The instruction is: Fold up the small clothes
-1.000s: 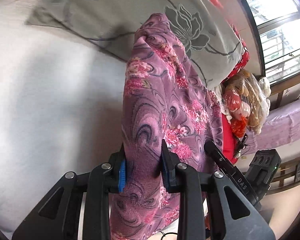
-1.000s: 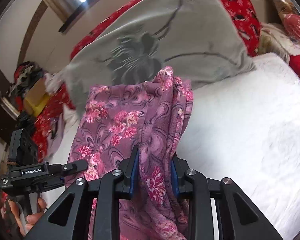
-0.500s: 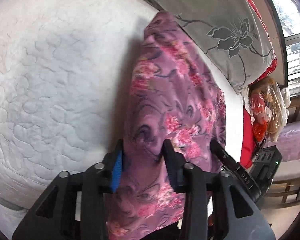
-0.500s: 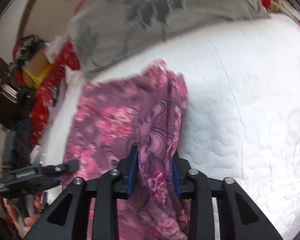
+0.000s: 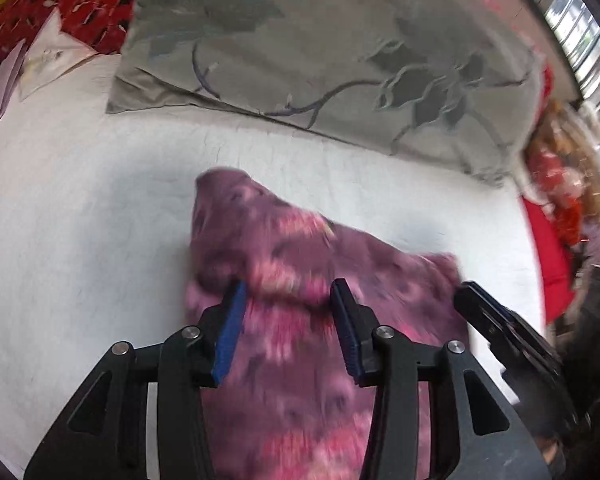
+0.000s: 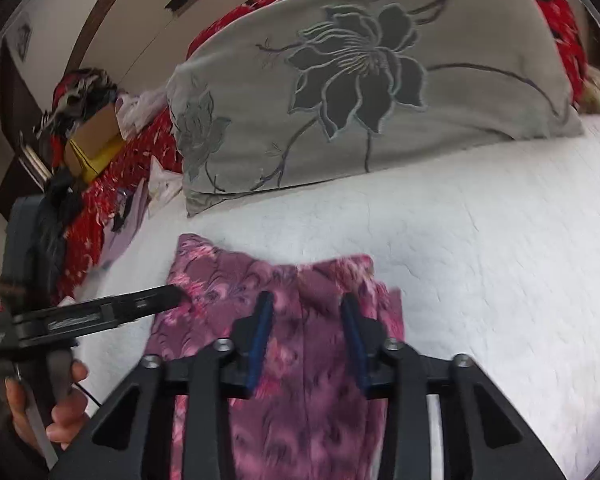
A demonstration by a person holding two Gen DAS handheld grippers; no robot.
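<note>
Purple floral garment (image 5: 300, 280), held hanging a second ago, now laid on the white bed (image 5: 80, 240) below the grey pillow (image 5: 340, 60); left gripper (image 5: 286, 320) fingers opening, right gripper (image 6: 306, 334) fingers closing, both apart around slack cloth — lay-down done, fold next.
</note>
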